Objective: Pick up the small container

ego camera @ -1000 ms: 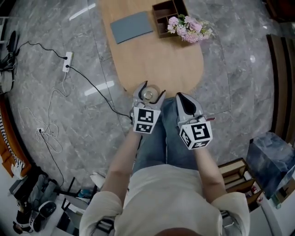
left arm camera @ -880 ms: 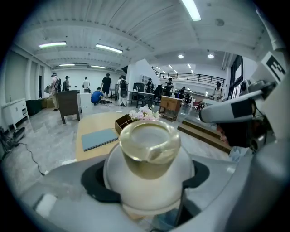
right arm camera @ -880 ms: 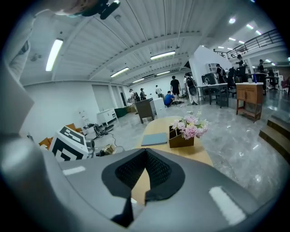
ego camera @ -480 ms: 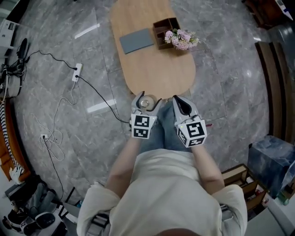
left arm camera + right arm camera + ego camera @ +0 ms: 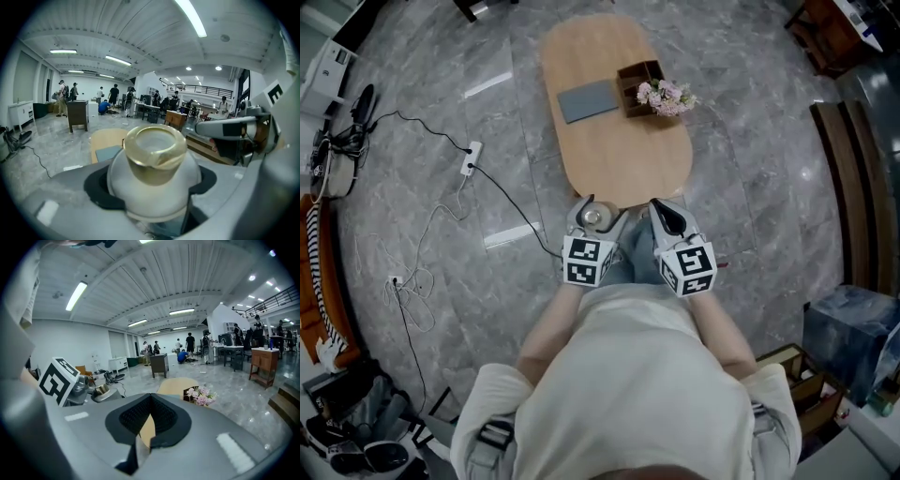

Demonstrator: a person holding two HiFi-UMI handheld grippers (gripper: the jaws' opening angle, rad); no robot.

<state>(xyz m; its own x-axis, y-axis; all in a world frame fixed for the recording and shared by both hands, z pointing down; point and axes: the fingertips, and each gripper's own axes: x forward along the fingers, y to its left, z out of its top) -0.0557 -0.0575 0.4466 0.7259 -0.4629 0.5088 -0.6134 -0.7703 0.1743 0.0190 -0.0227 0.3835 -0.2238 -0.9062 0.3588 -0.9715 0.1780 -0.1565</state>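
The small container is a round white jar with a gold rim, seen close up in the left gripper view. My left gripper is shut on its body, one dark pad on each side. From the head view the small container sits between the curved fingers of the left gripper, held in the air just past the near end of the wooden table. My right gripper hovers beside it, shut and empty. Its jaws meet with nothing between them.
On the table's far half lie a grey mat, a brown wooden organizer and pink flowers. A power strip with cables crosses the marble floor at left. A dark bench runs along the right.
The camera has risen and the table now looks smaller and farther. Both grippers have drawn back from the table's near end toward the person, the left one keeping the container.
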